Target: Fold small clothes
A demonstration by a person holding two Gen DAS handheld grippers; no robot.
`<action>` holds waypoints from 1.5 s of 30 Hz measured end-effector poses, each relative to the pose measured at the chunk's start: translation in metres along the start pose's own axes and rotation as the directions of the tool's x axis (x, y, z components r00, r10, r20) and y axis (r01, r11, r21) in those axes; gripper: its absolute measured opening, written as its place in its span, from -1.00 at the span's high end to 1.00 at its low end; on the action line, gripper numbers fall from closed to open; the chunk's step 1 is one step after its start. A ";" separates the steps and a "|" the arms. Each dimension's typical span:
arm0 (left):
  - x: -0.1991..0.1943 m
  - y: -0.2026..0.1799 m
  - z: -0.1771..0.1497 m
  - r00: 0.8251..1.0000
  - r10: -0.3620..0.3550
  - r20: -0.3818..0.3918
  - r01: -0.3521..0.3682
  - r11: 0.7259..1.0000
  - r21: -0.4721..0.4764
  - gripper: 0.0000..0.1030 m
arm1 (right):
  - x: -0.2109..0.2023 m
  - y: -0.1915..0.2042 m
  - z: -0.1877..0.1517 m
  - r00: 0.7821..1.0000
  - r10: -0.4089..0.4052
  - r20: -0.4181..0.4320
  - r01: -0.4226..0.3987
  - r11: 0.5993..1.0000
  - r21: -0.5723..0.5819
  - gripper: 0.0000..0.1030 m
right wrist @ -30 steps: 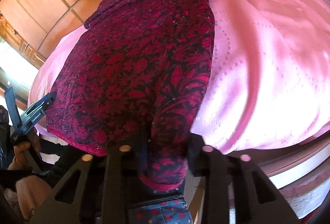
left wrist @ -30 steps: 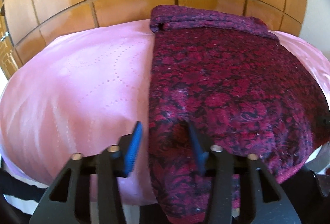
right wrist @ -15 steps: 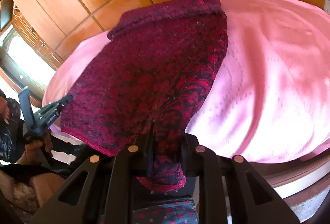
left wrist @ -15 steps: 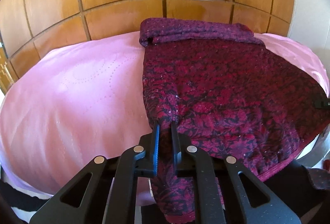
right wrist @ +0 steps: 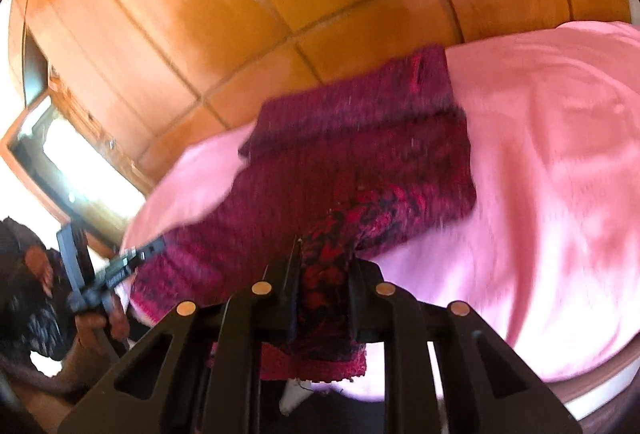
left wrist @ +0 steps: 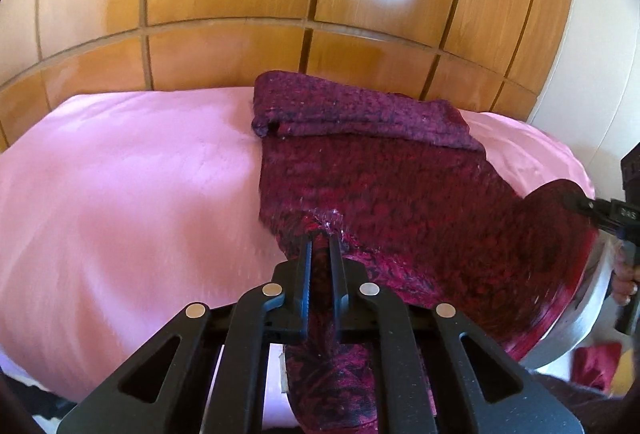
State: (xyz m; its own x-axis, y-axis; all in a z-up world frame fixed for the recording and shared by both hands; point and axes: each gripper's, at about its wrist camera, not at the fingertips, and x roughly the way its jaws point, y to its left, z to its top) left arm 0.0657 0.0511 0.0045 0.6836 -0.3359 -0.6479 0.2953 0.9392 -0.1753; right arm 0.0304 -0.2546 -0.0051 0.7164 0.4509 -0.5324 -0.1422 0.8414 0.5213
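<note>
Only the right wrist view shows a window (right wrist: 76, 170).

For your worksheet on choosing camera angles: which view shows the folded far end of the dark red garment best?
The left wrist view: the garment's folded far end lies sharp and nearly level across the pink cover. The right wrist view shows the same fold tilted and blurred.

A bed (left wrist: 120, 194) with a pink cover carries a dark red patterned garment (left wrist: 380, 170), its far end folded over.
</note>
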 end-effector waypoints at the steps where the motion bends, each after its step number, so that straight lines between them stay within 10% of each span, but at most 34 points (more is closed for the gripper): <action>1: 0.003 0.003 0.006 1.000 -0.010 -0.001 0.010 1.000 -0.010 0.88 | 0.002 -0.002 0.008 1.000 -0.003 0.011 0.003 1.000 0.006 0.69; 19: 0.125 0.051 0.117 0.997 0.063 -0.041 -0.069 0.981 -0.183 1.00 | 0.123 -0.082 0.098 0.983 -0.160 -0.096 0.178 0.955 0.236 0.69; 26: 0.078 0.089 0.077 0.998 0.034 0.055 -0.019 0.968 -0.251 -0.22 | 0.132 -0.111 0.106 0.986 -0.115 -0.118 0.154 0.893 0.423 0.67; 32: 0.047 0.079 0.031 0.985 -0.147 0.088 0.161 0.970 -0.185 -0.40 | 0.108 -0.115 0.109 0.999 0.021 -0.025 -0.008 0.894 0.448 -0.11; 34: 0.045 0.073 0.019 0.979 -0.184 0.084 0.197 0.963 -0.182 -0.48 | 0.085 -0.112 0.103 1.000 0.014 0.020 -0.021 0.913 0.409 -0.70; 38: 0.059 0.066 0.007 0.981 -0.189 0.052 0.196 0.963 -0.183 -0.48 | 0.042 -0.113 0.083 0.996 -0.057 0.068 0.034 0.955 0.296 -0.70; 42: 0.082 0.075 0.015 0.971 -0.230 0.062 0.238 0.932 -0.275 -0.48 | 0.038 -0.111 0.059 0.995 -0.096 0.023 0.089 0.977 0.195 -0.29; 45: 0.100 0.083 0.022 0.957 -0.286 0.039 0.282 0.899 -0.335 -0.06 | 0.057 -0.101 0.043 0.990 -0.137 -0.030 0.139 0.986 0.086 0.10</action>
State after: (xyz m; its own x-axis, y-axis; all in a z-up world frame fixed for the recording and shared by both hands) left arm 0.1731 0.0937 -0.0580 0.5962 -0.5931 -0.5411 0.2349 0.7733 -0.5889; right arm 0.1147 -0.3266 -0.0588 0.7082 0.3400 -0.6188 0.0184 0.8672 0.4975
